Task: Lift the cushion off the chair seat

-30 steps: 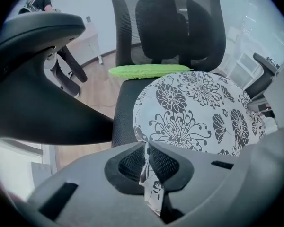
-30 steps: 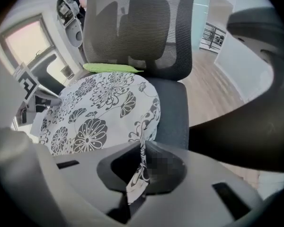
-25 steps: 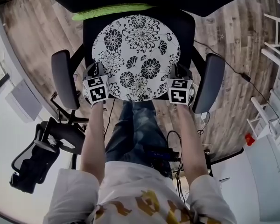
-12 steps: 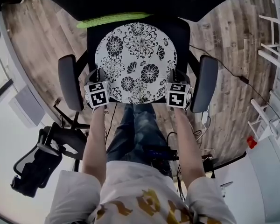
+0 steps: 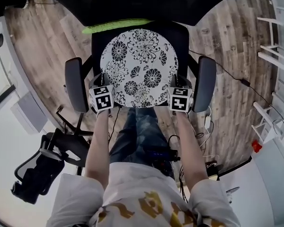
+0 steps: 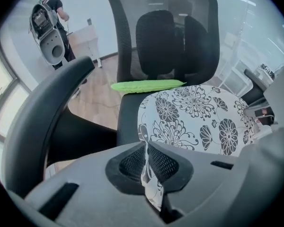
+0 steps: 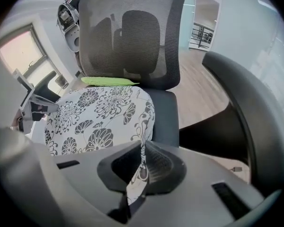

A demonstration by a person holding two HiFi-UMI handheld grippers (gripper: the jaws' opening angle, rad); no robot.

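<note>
A round white cushion [image 5: 139, 65] with black flowers lies over the black seat [image 5: 182, 34] of an office chair. My left gripper [image 5: 104, 86] is shut on the cushion's front left edge, and the fabric [image 6: 149, 174] shows pinched between its pads. My right gripper [image 5: 179, 88] is shut on the front right edge, with a fold of cushion [image 7: 137, 171] clamped in its jaws. In both gripper views the cushion [image 6: 199, 119] [image 7: 94, 117] stretches away toward the mesh backrest [image 6: 170, 37] [image 7: 132, 37].
Two black armrests [image 5: 75, 84] [image 5: 204, 83] flank the cushion just outside my grippers. A green strip [image 5: 118, 26] lies at the back of the seat. A second black chair [image 5: 42, 164] stands at the lower left. Cables [image 5: 236, 77] run over the wooden floor on the right.
Both grippers, shut on the cushion's front edge, have risen a little, and the cushion's front has come up with them. The chair looks smaller in the head view.
</note>
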